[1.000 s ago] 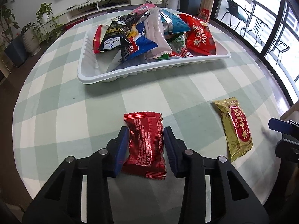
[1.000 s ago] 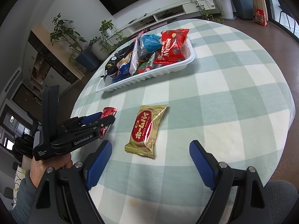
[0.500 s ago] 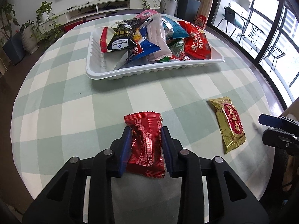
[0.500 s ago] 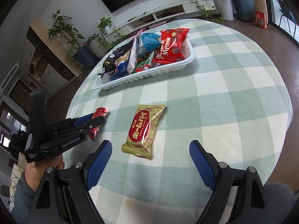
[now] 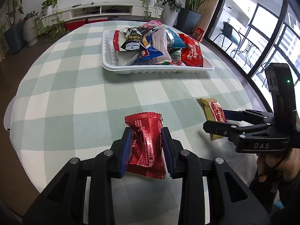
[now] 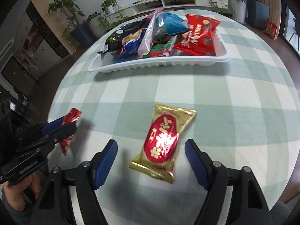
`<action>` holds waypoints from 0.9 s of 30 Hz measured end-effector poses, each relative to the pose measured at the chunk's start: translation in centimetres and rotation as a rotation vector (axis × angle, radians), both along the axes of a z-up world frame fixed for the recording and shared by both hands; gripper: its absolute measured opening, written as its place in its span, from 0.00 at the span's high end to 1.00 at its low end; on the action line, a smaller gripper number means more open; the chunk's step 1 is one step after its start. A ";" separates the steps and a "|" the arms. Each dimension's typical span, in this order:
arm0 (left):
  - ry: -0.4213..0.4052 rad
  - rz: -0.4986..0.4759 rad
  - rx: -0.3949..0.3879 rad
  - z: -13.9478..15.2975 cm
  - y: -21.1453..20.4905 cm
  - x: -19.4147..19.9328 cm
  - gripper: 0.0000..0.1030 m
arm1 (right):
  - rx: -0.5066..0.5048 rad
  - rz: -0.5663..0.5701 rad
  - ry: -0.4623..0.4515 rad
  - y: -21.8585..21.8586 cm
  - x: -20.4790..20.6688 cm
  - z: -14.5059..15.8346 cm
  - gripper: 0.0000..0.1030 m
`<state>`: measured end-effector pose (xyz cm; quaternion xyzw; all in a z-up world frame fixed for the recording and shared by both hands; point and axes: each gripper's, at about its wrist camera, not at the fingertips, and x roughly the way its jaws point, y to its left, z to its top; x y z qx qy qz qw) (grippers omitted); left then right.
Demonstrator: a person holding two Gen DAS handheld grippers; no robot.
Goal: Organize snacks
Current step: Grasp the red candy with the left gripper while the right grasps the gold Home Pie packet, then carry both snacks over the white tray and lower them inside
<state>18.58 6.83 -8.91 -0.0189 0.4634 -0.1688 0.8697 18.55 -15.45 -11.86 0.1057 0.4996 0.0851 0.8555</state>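
My left gripper (image 5: 146, 131) is shut on a red foil snack packet (image 5: 147, 146), its blue pads pressing both long sides, and holds it a little above the checked cloth. In the right wrist view that packet (image 6: 74, 113) sticks out of the left gripper (image 6: 73, 123) at the far left. A gold packet with a red oval label (image 6: 163, 142) lies flat on the cloth between the fingers of my right gripper (image 6: 151, 142). Those jaws are closing but stand clear of the packet on both sides. In the left wrist view the right gripper (image 5: 213, 120) straddles the gold packet (image 5: 211, 106).
A white ribbed tray (image 5: 157, 71) at the far side of the round table holds several snack bags, also the tray (image 6: 159, 63) in the right wrist view. The table's rim curves close behind both grippers. A hand (image 5: 271, 161) holds each gripper handle. Potted plants and windows ring the room.
The left jaws closed onto the red packet and lifted it slightly. The right gripper moved forward so the gold packet sits between its fingers, and its jaws have narrowed.
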 end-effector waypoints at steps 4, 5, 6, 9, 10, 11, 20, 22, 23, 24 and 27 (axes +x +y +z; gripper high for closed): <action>-0.004 -0.006 -0.012 0.1 0.0 -0.2 0.71 | -0.086 0.015 -0.012 0.8 0.5 -0.1 0.33; -0.003 -0.007 -0.014 0.0 -0.1 -0.2 0.71 | -0.109 0.022 -0.016 0.9 0.4 -0.2 0.37; -0.002 -0.009 -0.015 0.0 -0.1 -0.2 0.71 | -0.134 0.030 -0.020 1.0 0.3 -0.2 0.41; 0.001 -0.014 -0.021 -0.3 -0.3 -0.1 0.71 | -0.204 0.049 -0.030 1.4 0.0 -0.3 0.50; 0.001 -0.016 -0.022 -0.3 -0.4 -0.1 0.71 | -0.217 0.055 -0.032 1.6 0.0 -0.2 0.52; 0.002 -0.018 -0.022 -0.4 -0.5 -0.1 0.71 | -0.222 0.062 -0.035 1.6 -0.1 -0.2 0.60; -0.003 -0.022 -0.028 -0.1 -0.9 -0.3 0.71 | -0.179 0.051 -0.045 0.3 -1.1 0.1 0.67; -0.004 -0.025 -0.035 -0.1 -0.9 -0.2 0.71 | -0.146 0.030 -0.053 -0.5 -1.4 0.3 0.67; -0.004 -0.026 -0.038 0.0 -0.9 -0.2 0.71 | -0.130 0.016 -0.059 -1.0 -1.7 0.6 0.67; -0.004 -0.027 -0.040 0.0 -1.0 -0.1 0.71 | -0.115 0.003 -0.062 -1.6 -1.8 0.7 0.67; -0.003 -0.034 -0.050 0.2 -1.3 0.2 0.71 | -0.075 -0.041 -0.063 -3.7 -2.0 1.2 0.67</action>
